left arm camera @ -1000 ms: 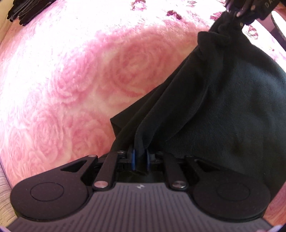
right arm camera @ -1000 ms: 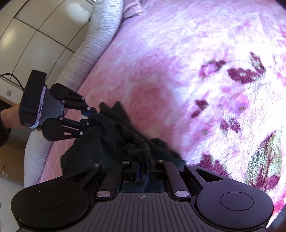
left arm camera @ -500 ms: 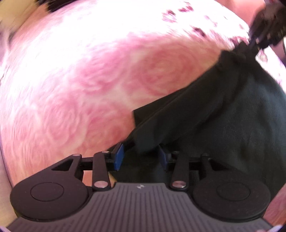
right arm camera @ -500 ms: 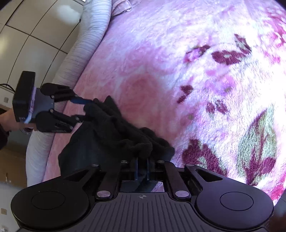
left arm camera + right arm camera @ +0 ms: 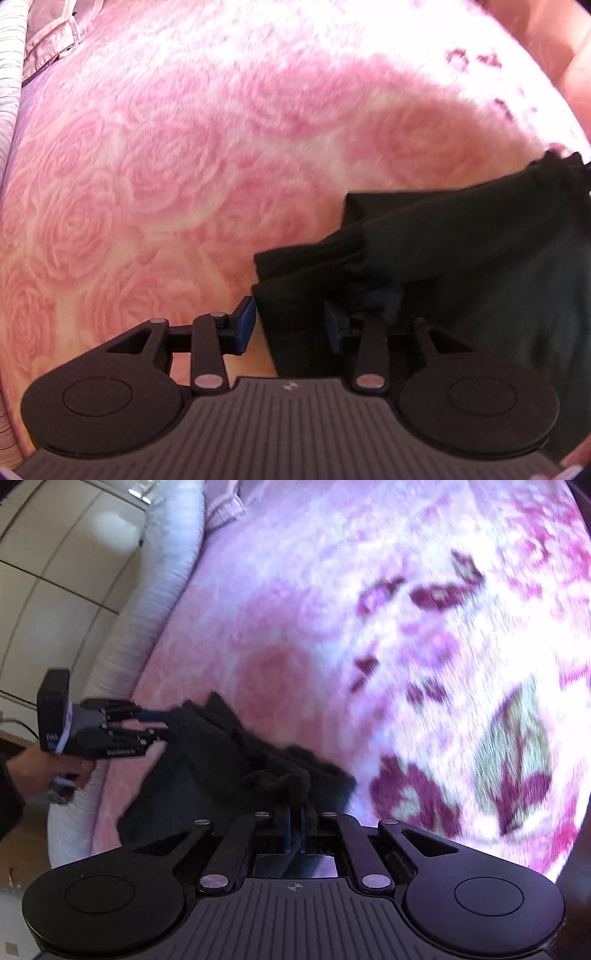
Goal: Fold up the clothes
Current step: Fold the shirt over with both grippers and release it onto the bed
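Observation:
A black fleece garment [image 5: 461,277] lies bunched on the pink rose-patterned blanket [image 5: 184,166]. My left gripper [image 5: 290,325] points steeply down at the garment's left edge. Its jaws stand apart and are closing; a fold of the cloth lies between the blue pads [image 5: 245,325] without being pressed. In the right wrist view the garment [image 5: 207,760] stretches from my left gripper [image 5: 166,723] at the left to my right gripper [image 5: 294,827], which is shut on a bunched corner of it.
The blanket [image 5: 295,627] covers the whole bed, with dark red flowers to the right. A white ribbed mattress edge [image 5: 159,602] runs along the left, with tiled floor [image 5: 55,572] beyond. A person's hand [image 5: 48,771] holds the left gripper. A pink pillowcase [image 5: 48,40] lies at the far corner.
My left gripper has let go of the garment's corner, opened its jaws, rolled and shifted along the bed. The right gripper has kept its hold and stayed about where it was.

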Demonstrator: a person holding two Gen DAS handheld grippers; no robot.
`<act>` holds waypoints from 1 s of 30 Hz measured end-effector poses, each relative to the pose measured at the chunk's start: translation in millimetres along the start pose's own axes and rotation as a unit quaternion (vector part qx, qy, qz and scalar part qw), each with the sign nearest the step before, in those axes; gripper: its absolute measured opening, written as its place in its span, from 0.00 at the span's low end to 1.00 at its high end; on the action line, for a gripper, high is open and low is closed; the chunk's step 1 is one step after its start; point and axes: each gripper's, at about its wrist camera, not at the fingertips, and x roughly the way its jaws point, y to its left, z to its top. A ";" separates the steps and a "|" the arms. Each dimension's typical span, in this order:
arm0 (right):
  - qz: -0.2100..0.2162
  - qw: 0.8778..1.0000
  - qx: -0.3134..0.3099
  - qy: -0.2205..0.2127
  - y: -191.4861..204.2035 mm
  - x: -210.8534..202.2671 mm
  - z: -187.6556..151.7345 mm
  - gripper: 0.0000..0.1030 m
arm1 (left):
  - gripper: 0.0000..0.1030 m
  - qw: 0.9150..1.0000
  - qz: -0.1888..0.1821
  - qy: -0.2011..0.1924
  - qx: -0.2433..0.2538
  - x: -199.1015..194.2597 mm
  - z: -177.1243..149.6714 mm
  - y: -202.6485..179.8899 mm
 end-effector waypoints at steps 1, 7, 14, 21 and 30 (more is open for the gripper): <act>-0.001 1.000 0.002 0.002 -2.1 2.0 -0.1 0.03 | 0.36 1.000 0.000 -0.002 -0.007 -0.1 -0.6 2.6; 0.001 1.000 -0.013 0.012 -3.1 5.4 5.2 0.03 | 0.09 0.996 -0.042 -0.007 -0.072 2.8 -6.1 20.8; -0.005 1.000 0.000 -0.003 5.1 -3.7 8.8 0.03 | 0.04 0.996 -0.033 -0.058 -0.066 -36.2 -1.2 21.9; -0.019 1.000 0.013 0.001 -0.5 9.8 11.3 0.03 | 0.06 0.997 -0.039 -0.017 -0.069 5.1 3.1 28.2; -0.047 0.999 0.009 -0.018 7.7 -15.3 4.6 0.06 | 0.16 0.995 0.000 -0.020 -0.097 -17.4 -11.7 36.2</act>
